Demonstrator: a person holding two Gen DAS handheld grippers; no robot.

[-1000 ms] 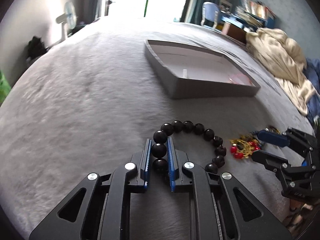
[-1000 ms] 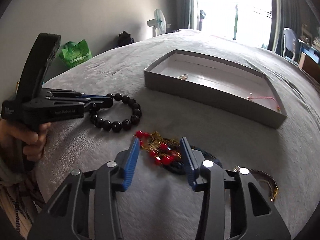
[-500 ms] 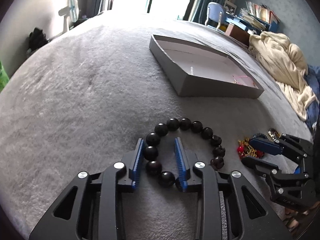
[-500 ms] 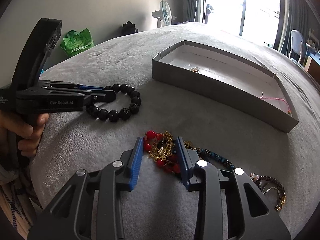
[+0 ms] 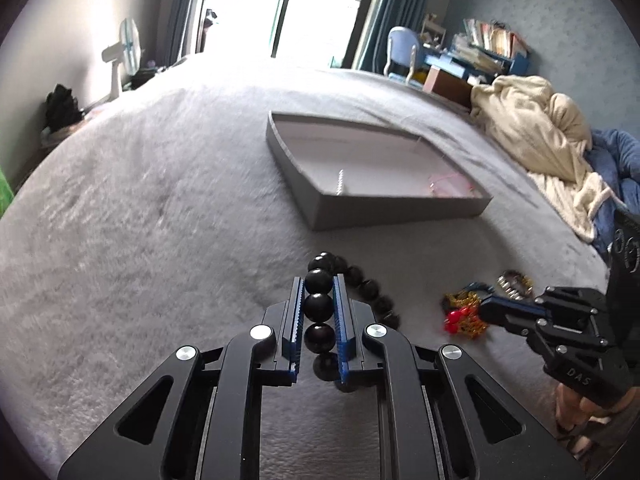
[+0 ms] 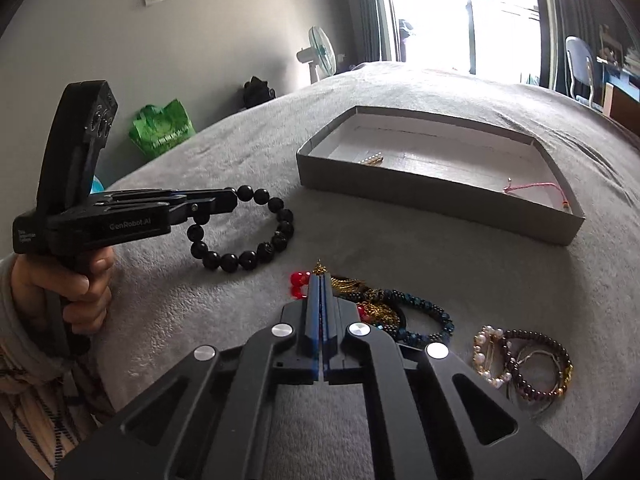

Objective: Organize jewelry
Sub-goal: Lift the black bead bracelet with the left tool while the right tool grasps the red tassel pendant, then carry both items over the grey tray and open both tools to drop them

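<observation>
A: Where does the tray point(image 5: 316, 204) lie from the black bead bracelet point(image 5: 319, 306)?

B: Straight ahead up the bed point(image 5: 140, 240); the left gripper point(image 5: 318, 288) is closing, clamped along the beads

A: And the right gripper point(image 6: 320, 280)?

B: Pressed together on the red-and-gold piece point(image 6: 298, 280), tray ahead and slightly right, about equally near

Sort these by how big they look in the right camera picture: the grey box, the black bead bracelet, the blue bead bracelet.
1. grey box
2. black bead bracelet
3. blue bead bracelet, partly hidden behind the tongs, so it may only look smaller.
</observation>
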